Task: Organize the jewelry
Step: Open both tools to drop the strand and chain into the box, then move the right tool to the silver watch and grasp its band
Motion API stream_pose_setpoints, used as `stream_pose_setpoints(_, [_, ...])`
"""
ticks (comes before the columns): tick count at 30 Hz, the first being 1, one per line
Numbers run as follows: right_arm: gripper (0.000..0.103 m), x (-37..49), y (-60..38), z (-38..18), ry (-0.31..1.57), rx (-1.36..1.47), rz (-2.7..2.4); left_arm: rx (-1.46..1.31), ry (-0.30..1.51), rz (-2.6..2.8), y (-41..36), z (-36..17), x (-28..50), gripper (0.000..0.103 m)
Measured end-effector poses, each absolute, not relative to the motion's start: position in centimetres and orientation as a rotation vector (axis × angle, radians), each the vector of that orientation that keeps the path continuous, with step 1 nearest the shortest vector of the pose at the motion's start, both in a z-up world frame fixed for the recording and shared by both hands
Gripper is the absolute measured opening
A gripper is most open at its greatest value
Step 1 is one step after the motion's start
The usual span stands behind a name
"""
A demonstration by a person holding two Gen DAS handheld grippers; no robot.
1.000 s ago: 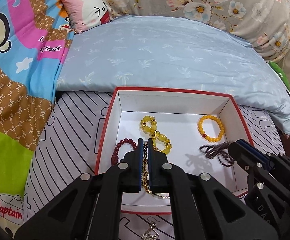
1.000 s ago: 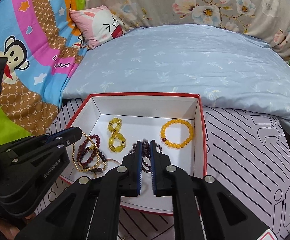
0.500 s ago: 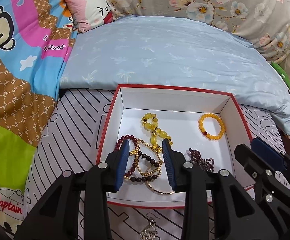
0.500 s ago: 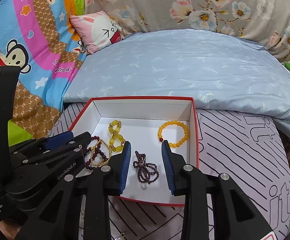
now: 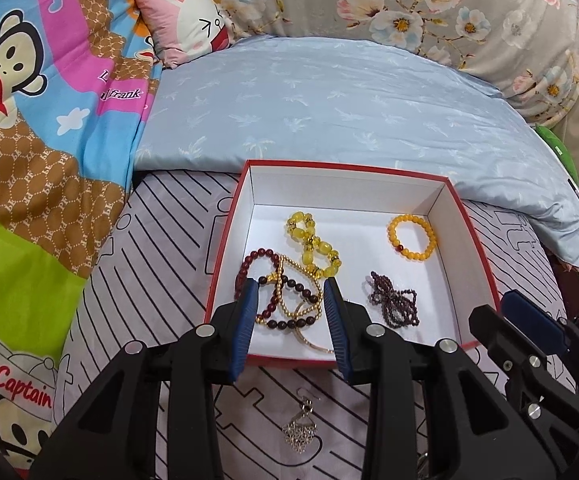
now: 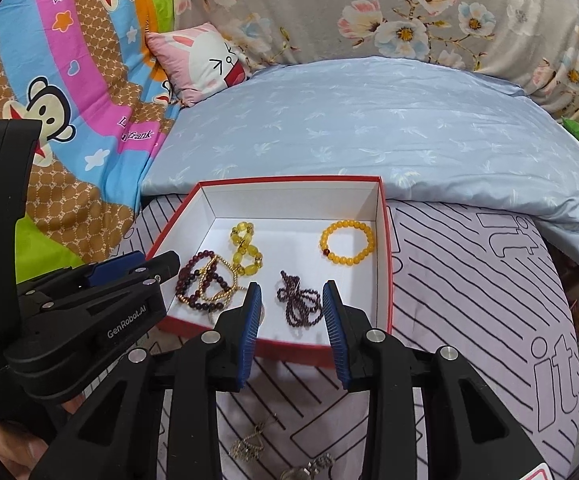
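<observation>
Red-rimmed white box (image 5: 225,240) on a striped sheet, serving as landmark. Inside it: an orange bead bracelet (image 5: 412,237) near the far right corner, a yellow bead strand (image 5: 313,246) at centre, tangled dark red and gold beads (image 5: 285,296) at near left, a purple bead cluster (image 5: 395,300) at near right. Left gripper (image 5: 289,300) and right gripper (image 6: 291,304) hover over the near edge, fingers parted, grasping nothing. A silver earring (image 5: 299,428) lies outside the box, just before its near wall.
</observation>
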State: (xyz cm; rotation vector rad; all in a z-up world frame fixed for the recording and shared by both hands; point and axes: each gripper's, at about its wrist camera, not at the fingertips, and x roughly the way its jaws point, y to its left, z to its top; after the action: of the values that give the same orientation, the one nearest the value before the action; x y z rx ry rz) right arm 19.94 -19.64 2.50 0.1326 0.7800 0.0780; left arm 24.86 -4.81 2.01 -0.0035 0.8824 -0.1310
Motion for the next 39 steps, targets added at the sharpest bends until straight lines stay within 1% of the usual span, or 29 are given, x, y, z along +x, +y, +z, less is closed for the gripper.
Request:
stream_pose_setpoints(10, [0.032,15.6,-19.8,1.6,0.804,0.135,0.067,-0.008,0.9,-0.122,-3.6,1.5,21.4,0.032])
stream_pose_setpoints(18, [0.032,11.6,-20.1,-1.6,0.883,0.149,0.053,-0.03,0.932,-0.104,-2.0,0.3,18.6,0.033])
stream_pose_setpoints(22, [0.032,10.0,-19.9,-3.8,0.935,0.16,0.05,-0.038,0.958,-0.094,-1.4,-0.7,17.0,0.035])
stream_pose_setpoints(27, [0.032,9.1,-19.4,-5.6,0.977,0.174,0.052,-0.043,0.99,-0.084,-0.6,-2.1,15.4,0.035])
stream_pose_setpoints(39, [0.032,10.3,-17.8,-6.8,0.985,0.149,0.05,-0.046,1.044,-0.071,0.6,-4.5,13.9,0.036])
